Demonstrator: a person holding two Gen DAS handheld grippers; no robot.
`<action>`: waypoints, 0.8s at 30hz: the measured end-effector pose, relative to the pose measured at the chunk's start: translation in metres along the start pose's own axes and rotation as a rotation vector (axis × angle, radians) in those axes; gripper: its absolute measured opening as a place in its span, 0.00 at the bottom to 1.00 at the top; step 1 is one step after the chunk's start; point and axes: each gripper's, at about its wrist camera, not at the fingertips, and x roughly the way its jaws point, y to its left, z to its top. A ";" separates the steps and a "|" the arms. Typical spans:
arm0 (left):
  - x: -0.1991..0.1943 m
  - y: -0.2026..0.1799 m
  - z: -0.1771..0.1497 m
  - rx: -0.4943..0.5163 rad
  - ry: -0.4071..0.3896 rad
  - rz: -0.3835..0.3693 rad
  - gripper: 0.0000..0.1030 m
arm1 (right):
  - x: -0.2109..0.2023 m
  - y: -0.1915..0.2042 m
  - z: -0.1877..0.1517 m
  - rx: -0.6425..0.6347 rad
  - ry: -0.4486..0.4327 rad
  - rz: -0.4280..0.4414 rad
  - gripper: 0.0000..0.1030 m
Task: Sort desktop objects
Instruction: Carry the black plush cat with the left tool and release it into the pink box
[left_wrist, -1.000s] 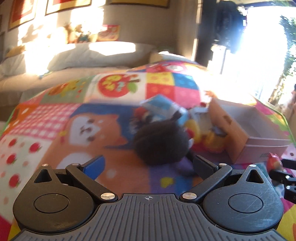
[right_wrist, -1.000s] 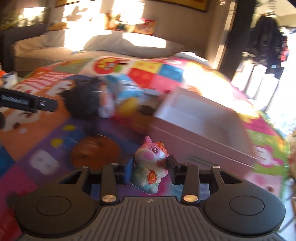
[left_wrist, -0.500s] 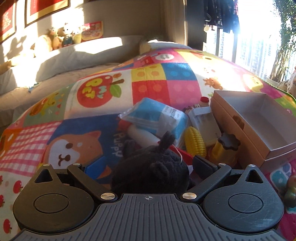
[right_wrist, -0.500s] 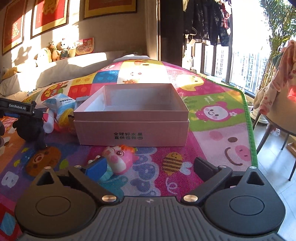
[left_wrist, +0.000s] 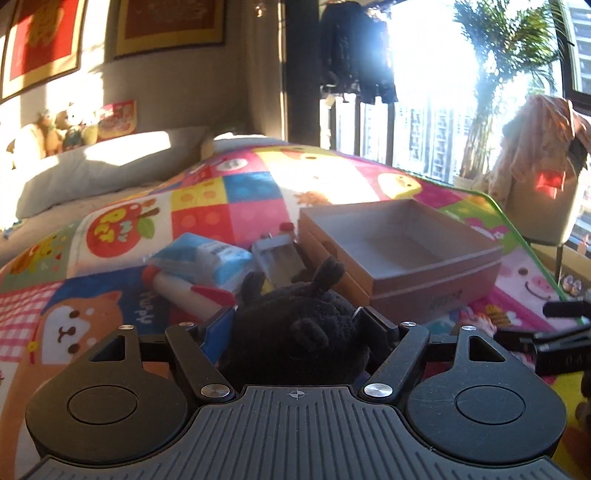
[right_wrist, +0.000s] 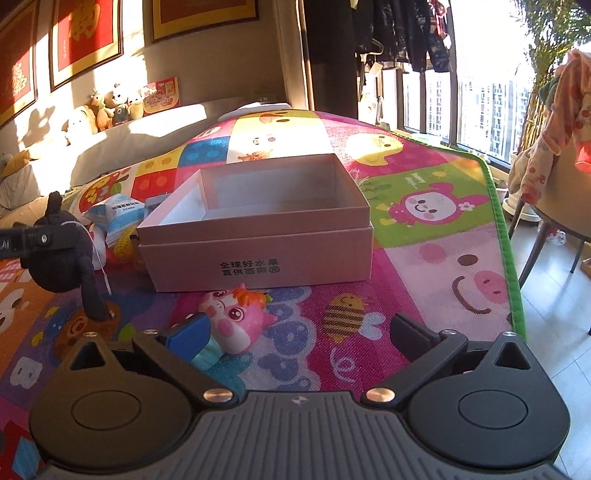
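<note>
Mid-sort on a patchwork play mat (right_wrist: 424, 236): left gripper (left_wrist: 295, 325) closing its jaws around a black plush toy (left_wrist: 295, 332), right gripper (right_wrist: 295, 332) gaping wide beside a toppled pink pig figure (right_wrist: 236, 317), near the mat's front edge; probably next, plush lifted into the empty pink box (right_wrist: 258, 236).

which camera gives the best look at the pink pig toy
The right wrist view: the pink pig toy lies on its side on the play mat, beside the open right hand-held gripper. In the left wrist view, only a sliver shows behind the gripper frame.
</note>
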 end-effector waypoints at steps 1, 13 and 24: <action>-0.002 -0.001 -0.006 0.006 0.018 -0.011 0.77 | 0.000 0.000 0.000 0.001 -0.001 -0.002 1.00; -0.056 0.026 -0.058 -0.044 0.164 0.007 0.80 | -0.007 0.023 0.009 -0.106 -0.031 0.051 1.00; -0.068 0.030 -0.015 -0.079 0.076 -0.053 0.97 | -0.016 0.018 -0.007 -0.159 0.025 0.027 1.00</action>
